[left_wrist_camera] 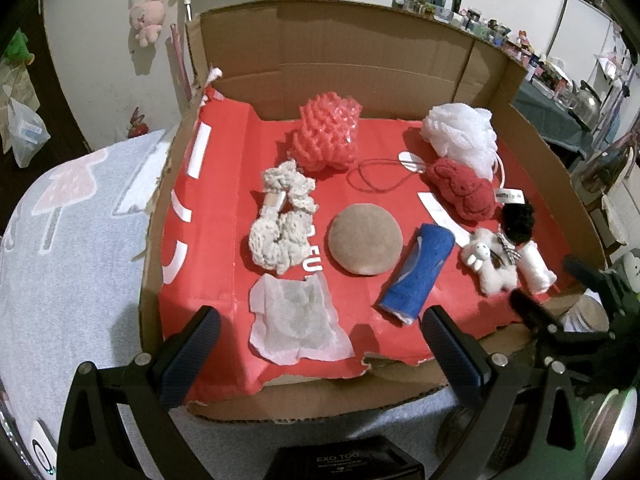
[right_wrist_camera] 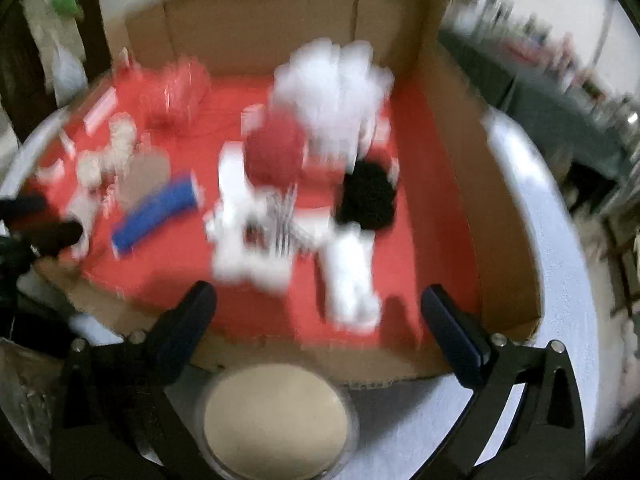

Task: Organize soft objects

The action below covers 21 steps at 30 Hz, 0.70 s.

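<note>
White gauze pad [left_wrist_camera: 298,326] lies flat just beyond the left gripper's [left_wrist_camera: 316,334] spread fingers.

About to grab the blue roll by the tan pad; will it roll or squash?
The blue roll lies on its side, so a push across it may set it rolling. It looks like wrapped bandage with a loose pale end, so probably light, slightly squashy, and may unwind.

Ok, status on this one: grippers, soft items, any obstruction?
Left gripper open, empty, above the white gauze square. Right gripper open, empty; its view is blurred. Soft items lie untouched on the red-lined cardboard tray. No obstruction seen.
</note>
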{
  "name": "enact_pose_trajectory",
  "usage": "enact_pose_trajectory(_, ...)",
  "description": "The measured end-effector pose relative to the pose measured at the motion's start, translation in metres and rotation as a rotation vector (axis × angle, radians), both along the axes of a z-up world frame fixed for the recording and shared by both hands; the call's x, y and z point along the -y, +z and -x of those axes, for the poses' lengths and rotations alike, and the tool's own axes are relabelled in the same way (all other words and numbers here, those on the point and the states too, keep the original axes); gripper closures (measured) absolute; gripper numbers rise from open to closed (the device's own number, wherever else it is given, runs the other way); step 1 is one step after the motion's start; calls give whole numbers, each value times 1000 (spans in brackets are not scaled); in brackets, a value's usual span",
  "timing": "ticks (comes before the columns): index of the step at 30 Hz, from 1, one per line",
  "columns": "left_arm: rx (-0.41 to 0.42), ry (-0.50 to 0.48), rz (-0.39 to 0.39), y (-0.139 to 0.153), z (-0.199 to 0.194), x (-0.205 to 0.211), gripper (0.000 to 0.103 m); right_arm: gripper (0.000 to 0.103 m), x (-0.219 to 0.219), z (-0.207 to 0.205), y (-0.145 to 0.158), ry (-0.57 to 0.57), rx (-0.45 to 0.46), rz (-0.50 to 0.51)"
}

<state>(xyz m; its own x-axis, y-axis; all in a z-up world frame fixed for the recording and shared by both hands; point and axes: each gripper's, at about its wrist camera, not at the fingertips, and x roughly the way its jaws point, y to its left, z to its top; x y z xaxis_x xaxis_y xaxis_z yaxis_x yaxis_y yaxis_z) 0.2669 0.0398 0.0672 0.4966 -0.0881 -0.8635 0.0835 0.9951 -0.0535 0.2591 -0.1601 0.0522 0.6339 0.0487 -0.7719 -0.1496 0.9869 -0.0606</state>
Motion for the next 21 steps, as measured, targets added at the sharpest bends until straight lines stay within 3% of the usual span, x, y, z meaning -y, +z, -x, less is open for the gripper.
enact_pose_trajectory(1,-10,12,-2,-1,-1,-1,1,10,-1,2,0,0,20,12)
enact_pose_trajectory(2,-23,13,-1,-2,-2,-2,1,12,-1,1,1,37,-4,-13)
enact_pose_trajectory(5,-35,-7,-19,-3,-4,2,1,12,16,-1,17,37,1,-119)
enact_pose_trajectory(9,-42,-3,-12,-4,-7,5,1,11,29,-5,41,19,59,-91)
enact_pose_trajectory(15,-46,0,-14,-5,-10,5,1,10,29,-19,52,27,23,-100)
enact_pose_trajectory(21,0,12,48,1,2,-3,1,10,23,11,58,57,34,-113)
